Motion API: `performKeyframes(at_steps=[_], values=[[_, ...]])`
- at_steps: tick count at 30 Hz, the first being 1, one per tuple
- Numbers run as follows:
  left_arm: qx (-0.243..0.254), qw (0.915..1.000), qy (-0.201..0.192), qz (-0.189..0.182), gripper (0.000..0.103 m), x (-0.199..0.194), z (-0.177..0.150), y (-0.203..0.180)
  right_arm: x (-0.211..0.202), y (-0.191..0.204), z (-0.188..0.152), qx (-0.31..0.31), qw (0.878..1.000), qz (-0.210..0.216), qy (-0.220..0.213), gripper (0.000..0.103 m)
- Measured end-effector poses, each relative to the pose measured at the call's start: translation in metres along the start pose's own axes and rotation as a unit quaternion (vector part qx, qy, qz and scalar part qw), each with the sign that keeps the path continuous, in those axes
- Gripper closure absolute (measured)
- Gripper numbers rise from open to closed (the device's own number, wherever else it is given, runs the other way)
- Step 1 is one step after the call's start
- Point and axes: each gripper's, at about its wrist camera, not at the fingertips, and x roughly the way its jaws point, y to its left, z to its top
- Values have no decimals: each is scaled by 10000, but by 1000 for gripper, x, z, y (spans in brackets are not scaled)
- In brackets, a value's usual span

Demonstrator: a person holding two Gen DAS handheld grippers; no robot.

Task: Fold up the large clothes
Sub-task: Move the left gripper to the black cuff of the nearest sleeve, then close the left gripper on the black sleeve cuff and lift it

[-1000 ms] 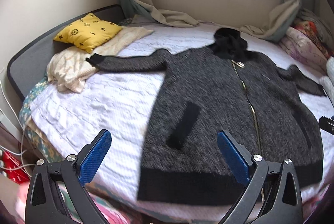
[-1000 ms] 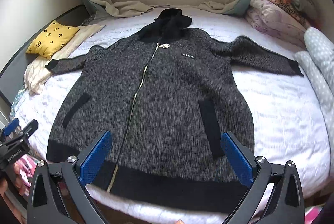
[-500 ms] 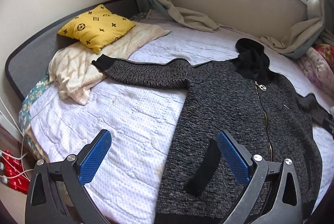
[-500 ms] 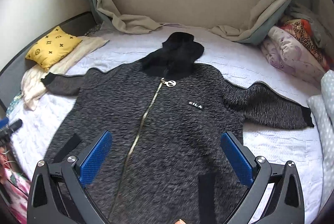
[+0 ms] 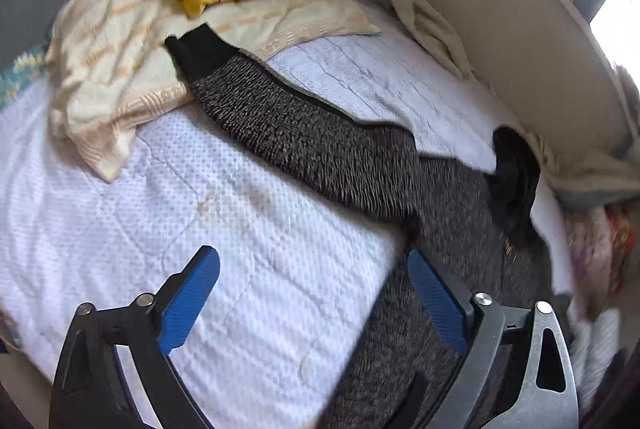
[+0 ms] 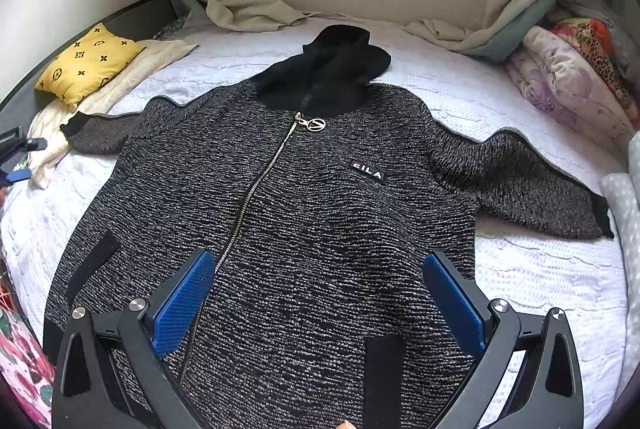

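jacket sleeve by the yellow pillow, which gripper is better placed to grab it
Left. The left gripper is open, facing that sleeve; the right gripper hovers over the jacket body.

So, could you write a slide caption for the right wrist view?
Open right hand-held gripper hovers over a zipped grey hooded jacket spread flat on a white bed.

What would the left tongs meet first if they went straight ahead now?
Probably the white bed cover, then the jacket's left sleeve lying across it. The left tongs are open; depth is unclear.
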Motion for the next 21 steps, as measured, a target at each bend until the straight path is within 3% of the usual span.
performKeyframes(at_steps=[6,14,15,17,19,21], values=[[-1119,9916,-225,-608,12,27,39,44,13,2,2,6,9999,15,127,0],[-1970,9786,-357,-466,14,74,66,79,26,15,-1,-221,9994,63,270,0],[-2043,9771,-368,-474,17,80,69,82,27,16,-1,-234,9993,53,285,0],[-2151,9744,-325,-570,34,91,74,88,31,16,-3,-239,9992,41,331,0],[-2179,9734,-298,-638,45,103,80,90,34,15,-3,-222,9990,29,378,0],[-2152,9745,-378,-502,47,110,85,92,38,13,-3,-203,9990,8,410,0]])
